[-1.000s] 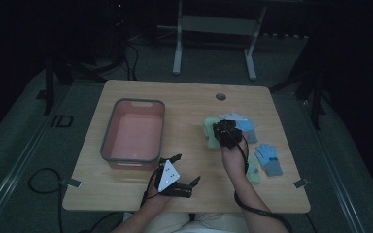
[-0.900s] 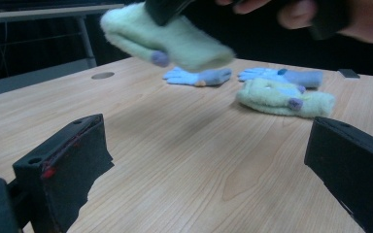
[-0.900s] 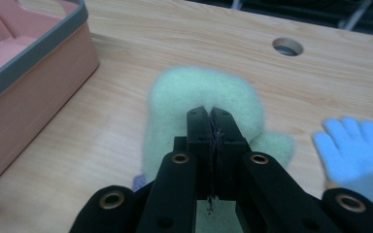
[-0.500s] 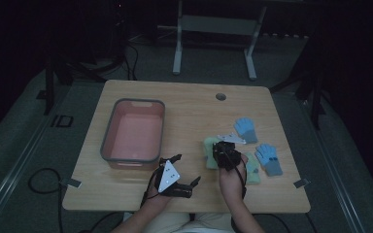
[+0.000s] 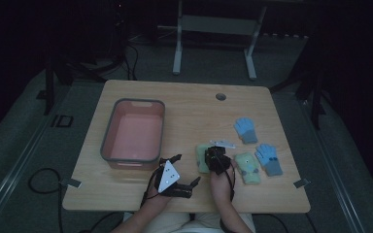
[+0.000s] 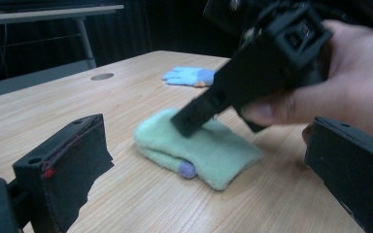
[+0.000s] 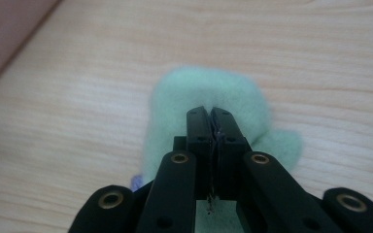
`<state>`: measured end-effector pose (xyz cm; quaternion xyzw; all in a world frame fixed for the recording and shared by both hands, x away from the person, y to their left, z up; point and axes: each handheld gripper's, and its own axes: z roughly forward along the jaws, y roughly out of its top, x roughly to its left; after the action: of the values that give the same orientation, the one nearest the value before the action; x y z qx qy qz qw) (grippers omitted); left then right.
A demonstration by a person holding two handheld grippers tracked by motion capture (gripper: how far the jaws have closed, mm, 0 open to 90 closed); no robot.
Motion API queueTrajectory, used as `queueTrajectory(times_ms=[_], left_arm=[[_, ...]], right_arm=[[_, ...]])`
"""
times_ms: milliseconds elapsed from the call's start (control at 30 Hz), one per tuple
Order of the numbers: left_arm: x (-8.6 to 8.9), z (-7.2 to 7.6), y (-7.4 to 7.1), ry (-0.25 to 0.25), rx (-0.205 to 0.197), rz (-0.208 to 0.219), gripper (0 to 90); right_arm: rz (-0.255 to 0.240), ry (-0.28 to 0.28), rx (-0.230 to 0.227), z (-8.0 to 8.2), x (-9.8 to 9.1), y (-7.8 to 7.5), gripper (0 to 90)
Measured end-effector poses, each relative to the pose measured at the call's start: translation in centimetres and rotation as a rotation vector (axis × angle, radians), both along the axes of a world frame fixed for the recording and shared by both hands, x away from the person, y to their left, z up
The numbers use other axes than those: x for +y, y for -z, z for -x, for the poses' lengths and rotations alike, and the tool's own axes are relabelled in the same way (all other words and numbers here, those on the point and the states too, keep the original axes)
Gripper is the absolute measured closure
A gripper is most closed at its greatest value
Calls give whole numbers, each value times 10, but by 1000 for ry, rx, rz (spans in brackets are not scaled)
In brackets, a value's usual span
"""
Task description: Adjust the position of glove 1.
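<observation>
Moved nearer w/ the R gripper (image 7: 209, 114), jaws clamped on it, green mitten (image 6: 199, 145) lies just ahead of open-jawed L gripper (image 5: 177, 174), long axis crosswise.

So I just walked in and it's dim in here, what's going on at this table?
A person is working with a gripper in each hand. The right gripper is down on a green mitten lying on the table, its fingers pressed together; whether they pinch the fabric is unclear. The left gripper is open near the front edge, holding nothing. Another green mitten and two blue gloves lie to the right; a pink bin sits at the left.
</observation>
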<state>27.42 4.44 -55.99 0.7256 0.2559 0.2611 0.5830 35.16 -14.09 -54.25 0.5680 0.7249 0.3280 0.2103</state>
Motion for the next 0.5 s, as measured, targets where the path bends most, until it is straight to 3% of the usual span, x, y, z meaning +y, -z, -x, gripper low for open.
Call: queueTrajectory(times_ms=[167,233,333,500], left_arm=[[0,0,0,-1,0,-1,19],[0,0,0,-1,0,0,19],[0,0,0,-1,1,0,18],[0,0,0,1,0,-1,19]], right_arm=[[-22,-5,-8,-1,-3,5,855],[-28,-17,-10,-2,-4,5,804],[17,-49,-44,0,-5,-2,685],[32,-118,-75,-3,-19,-18,623]])
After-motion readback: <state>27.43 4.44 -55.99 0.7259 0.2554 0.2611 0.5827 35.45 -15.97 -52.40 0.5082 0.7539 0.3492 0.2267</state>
